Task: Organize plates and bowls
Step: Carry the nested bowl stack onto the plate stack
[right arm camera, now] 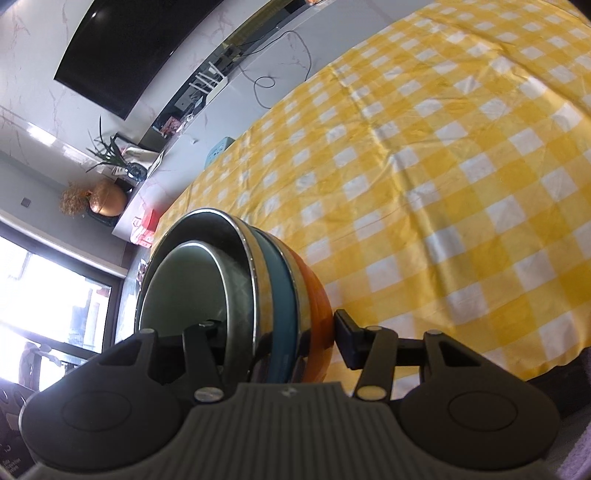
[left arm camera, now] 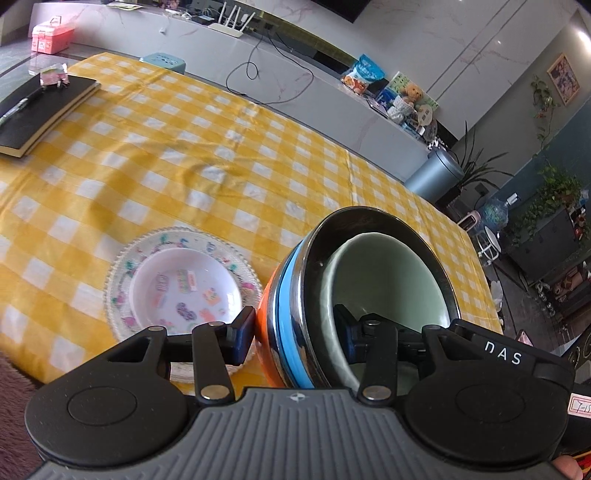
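A stack of nested bowls (left arm camera: pixel 295 314) hangs tilted above the table: an orange one outermost, a blue-banded steel one, a pale green one (left arm camera: pixel 388 280) innermost. My left gripper (left arm camera: pixel 295 332) is shut on the stack's wall, one finger outside on the orange bowl, the other inside the green bowl. In the right wrist view the same stack (right arm camera: pixel 266 291) is clamped at its opposite side by my right gripper (right arm camera: pixel 273 339), outer finger on the orange side. On the cloth to the left a small white patterned bowl (left arm camera: pixel 184 291) rests in a clear beaded plate (left arm camera: pixel 122 277).
The table wears a yellow-and-white checked cloth (left arm camera: pixel 229 155). A black notebook with a pen (left arm camera: pixel 40 107) lies at its far left. A grey counter with a router and cables (left arm camera: pixel 229 29) runs behind; a blue-grey bin (left arm camera: pixel 436 173) stands past the far right corner.
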A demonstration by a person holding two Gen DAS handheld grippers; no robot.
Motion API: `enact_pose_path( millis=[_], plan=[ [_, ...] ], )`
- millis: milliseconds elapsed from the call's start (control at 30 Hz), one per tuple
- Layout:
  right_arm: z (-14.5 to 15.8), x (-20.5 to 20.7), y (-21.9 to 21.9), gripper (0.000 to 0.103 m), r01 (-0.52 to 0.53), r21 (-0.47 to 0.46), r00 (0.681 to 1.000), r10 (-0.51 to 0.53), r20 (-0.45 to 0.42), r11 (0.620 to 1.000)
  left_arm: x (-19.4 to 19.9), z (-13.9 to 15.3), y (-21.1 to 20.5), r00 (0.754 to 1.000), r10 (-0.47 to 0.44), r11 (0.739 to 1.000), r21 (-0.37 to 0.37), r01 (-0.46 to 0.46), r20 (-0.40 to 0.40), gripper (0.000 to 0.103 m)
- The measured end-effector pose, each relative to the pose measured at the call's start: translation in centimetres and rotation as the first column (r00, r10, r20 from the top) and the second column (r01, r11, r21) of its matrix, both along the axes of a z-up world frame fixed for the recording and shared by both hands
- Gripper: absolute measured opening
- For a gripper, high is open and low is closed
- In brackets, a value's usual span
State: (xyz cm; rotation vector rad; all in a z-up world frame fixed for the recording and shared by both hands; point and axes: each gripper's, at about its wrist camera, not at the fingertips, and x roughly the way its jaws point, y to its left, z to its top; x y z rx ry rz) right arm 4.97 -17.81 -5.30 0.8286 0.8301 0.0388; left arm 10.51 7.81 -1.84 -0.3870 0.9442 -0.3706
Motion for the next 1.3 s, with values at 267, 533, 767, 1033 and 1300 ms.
enact_pose_path(
  millis=[267,533,767,1033,1300],
  plan=[
    [0.7,2.8,3.8,0.050,-0.069,-0.030,0.998,0.069,-0.002,0.997,1.1,-0.3,3.8,0.996,0.087,0.996,-0.030,-0.088,-0.006,0.051],
    [-0.6,5.9,6.4,0.050,-0.123,-0.038,0.992,0.122,-0.032,0.992,2.9,-1.9,6.7,0.987,0.156,0.987,-0.036,-0.157,-0.048,0.051],
    [-1.9,8.1,7.5,0.050,-0.149,-0.031,0.986,0.146,-0.074,0.988,4.0,-3.4,7.5,0.979,0.180,0.983,-0.024,-0.183,-0.090,0.051],
    [-3.7,9.0,7.5,0.050,-0.155,-0.018,0.983,0.152,-0.100,0.988,4.6,-4.4,7.6,0.977,0.185,0.983,-0.003,-0.186,-0.105,0.051],
    [-3.8,8.7,7.2,0.051,-0.162,-0.017,0.983,0.160,-0.086,0.987,4.7,-4.3,7.3,0.980,0.179,0.984,0.012,-0.179,-0.089,0.051]
  ],
)
